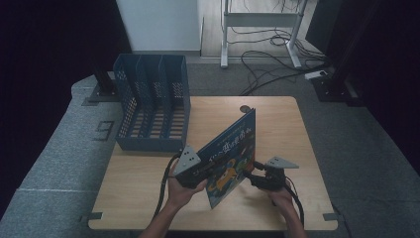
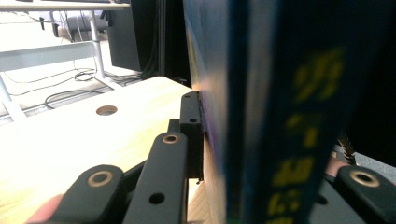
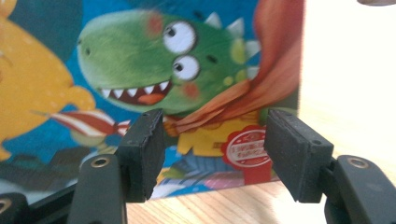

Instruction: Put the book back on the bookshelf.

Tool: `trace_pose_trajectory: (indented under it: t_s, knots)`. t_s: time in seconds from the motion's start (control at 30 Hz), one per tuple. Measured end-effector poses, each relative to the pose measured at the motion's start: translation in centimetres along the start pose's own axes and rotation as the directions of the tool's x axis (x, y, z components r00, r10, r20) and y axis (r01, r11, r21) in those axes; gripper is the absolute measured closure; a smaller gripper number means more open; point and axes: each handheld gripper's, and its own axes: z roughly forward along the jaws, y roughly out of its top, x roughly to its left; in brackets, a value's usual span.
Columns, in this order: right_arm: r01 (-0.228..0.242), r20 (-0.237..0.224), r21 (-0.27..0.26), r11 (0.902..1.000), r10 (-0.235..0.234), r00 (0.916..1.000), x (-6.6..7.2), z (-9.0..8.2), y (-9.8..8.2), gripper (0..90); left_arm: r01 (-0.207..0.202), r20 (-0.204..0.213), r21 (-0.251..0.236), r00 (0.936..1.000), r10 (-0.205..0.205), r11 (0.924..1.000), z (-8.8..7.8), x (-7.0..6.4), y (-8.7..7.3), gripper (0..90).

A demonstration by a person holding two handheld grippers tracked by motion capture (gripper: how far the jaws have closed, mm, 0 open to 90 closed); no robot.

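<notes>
A picture book (image 1: 230, 148) with a blue cover stands on edge, tilted, on the wooden table (image 1: 287, 129). My left gripper (image 1: 200, 174) is shut on its near left part. In the left gripper view the book's dark spine with yellow lettering (image 2: 280, 140) is clamped between the jaws, one black finger (image 2: 190, 126) flat against the cover. My right gripper (image 1: 251, 174) sits just right of the book's lower corner, open. In the right gripper view its gripper (image 3: 215, 149) faces the cover's green dinosaur (image 3: 140, 70) with a gap and nothing between the pads.
A blue perforated file rack (image 1: 153, 99) with several slots stands at the table's back left. A round cable hole (image 1: 245, 108) lies behind the book. Beyond the table are floor cables (image 1: 267, 59) and a white desk frame (image 1: 257, 29).
</notes>
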Motion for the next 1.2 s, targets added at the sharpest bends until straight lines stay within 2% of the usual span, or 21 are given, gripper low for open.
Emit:
trace_pose_trajectory:
  t_s: [0.1, 0.2, 0.3, 0.37, 0.43, 0.6, 0.67, 0.73, 0.83, 0.93, 1.2]
  knots:
    - [0.009, 0.02, 0.004, 1.0, -0.009, 0.9998, 0.5, 0.6, 0.2, 36.4, -0.009, 0.016, 0.006, 0.9998, 0.009, 0.9999, 0.1, 0.2, 0.5, 81.5]
    - [-0.019, 0.058, -0.008, 0.9998, 0.02, 0.9981, 1.1, 1.4, 0.4, 37.2, -0.011, 0.009, 0.003, 0.9999, 0.011, 0.9999, 0.2, 0.2, 0.6, 80.5]
    - [-0.049, 0.052, -0.008, 0.9988, 0.049, 0.9974, 1.0, 1.5, 0.3, 36.9, 0.007, 0.036, 0.0, 0.9993, -0.007, 1.0, 0.2, 0.3, 0.4, 77.8]
    - [-0.054, 0.056, -0.007, 0.9985, 0.054, 0.997, 0.9, 1.4, 0.3, 36.9, 0.01, 0.054, 0.018, 0.9985, -0.011, 0.9998, 0.4, 0.2, 0.1, 73.5]
    - [-0.058, 0.055, -0.005, 0.9983, 0.058, 0.9968, 0.9, 1.4, 0.2, 36.8, 0.008, 0.054, 0.029, 0.9985, -0.009, 0.9995, 0.6, 0.0, -0.2, 70.1]
    - [-0.063, 0.055, 0.005, 0.998, 0.062, 0.9966, 0.8, 1.5, 0.1, 36.8, 0.055, 0.062, 0.011, 0.9966, -0.055, 0.9984, 0.8, 0.1, -0.7, 64.8]
    - [-0.061, 0.046, 0.012, 0.998, 0.061, 0.9971, 0.9, 1.6, 0.0, 36.7, 0.059, 0.048, 0.007, 0.9971, -0.059, 0.9982, 0.8, 0.1, -0.7, 60.9]
    - [-0.057, 0.046, 0.014, 0.9983, 0.057, 0.9973, 1.0, 1.7, 0.0, 36.8, 0.053, 0.019, 0.003, 0.9984, -0.053, 0.9986, 0.8, 0.0, -0.7, 55.7]
    - [-0.057, 0.048, 0.013, 0.9983, 0.056, 0.9973, 1.0, 1.7, 0.0, 36.9, 0.033, -0.001, -0.007, 0.9994, -0.033, 0.9994, 0.8, -0.3, -0.8, 52.8]
    - [-0.062, 0.045, 0.011, 0.998, 0.061, 0.9971, 1.0, 1.7, 0.0, 37.0, 0.009, -0.02, -0.013, 0.9998, -0.01, 0.9999, 0.9, -0.7, -1.0, 53.7]
    - [-0.065, 0.032, 0.021, 0.9977, 0.064, 0.9975, 1.0, 2.0, -0.1, 36.9, -0.008, -0.052, -0.021, 0.9986, 0.007, 0.9997, 1.0, -0.7, -1.5, 63.2]
